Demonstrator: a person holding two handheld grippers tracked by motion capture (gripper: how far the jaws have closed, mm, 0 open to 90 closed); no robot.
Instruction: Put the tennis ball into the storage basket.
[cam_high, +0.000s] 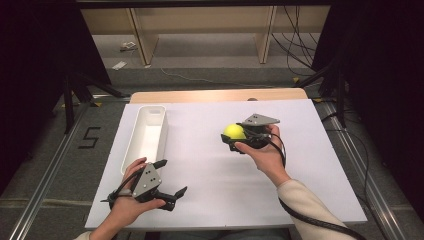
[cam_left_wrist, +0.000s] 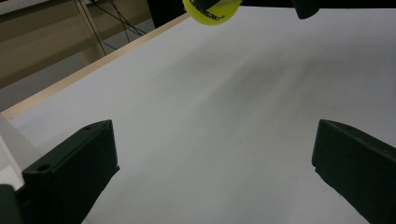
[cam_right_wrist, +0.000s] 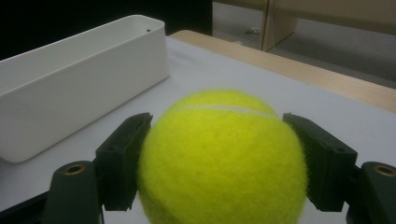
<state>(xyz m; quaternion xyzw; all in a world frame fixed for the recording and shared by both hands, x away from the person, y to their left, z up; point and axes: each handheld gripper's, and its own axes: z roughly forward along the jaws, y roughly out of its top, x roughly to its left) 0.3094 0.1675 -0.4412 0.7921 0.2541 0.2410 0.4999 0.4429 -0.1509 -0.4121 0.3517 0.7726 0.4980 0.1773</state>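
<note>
Two hand-held grippers were in use over a white board (cam_high: 210, 170) laid on a wooden table (cam_high: 220, 95). The right gripper (cam_high: 231, 138) sat near the middle of the board, slightly toward the far edge, carried in the person's right hand (cam_high: 262, 152). Its jaws pinched a yellow-green tennis ball (cam_high: 234, 131): in the right gripper view, the ball (cam_right_wrist: 222, 161) sat squarely between the two black jaws, and each pad pressed against one side of it. A white seam ran across the top of the ball. Whether the ball rested on the board or hung just above it could not be told.

A long white bin (cam_high: 146, 136) lay along the left part of the board, well apart from the ball. In the right gripper view the bin (cam_right_wrist: 79, 88) stood ahead and to the left of the held ball, with its open side up.

The left gripper (cam_high: 172, 177) was held in the left hand (cam_high: 130, 202) near the front left corner of the board, just beside the near end of the bin. Its jaws stood spread wide with nothing between them; the left gripper view showed bare board between the two pads. At the top edge of that view, the ball (cam_left_wrist: 212, 11) appeared with black lettering on it.
</note>
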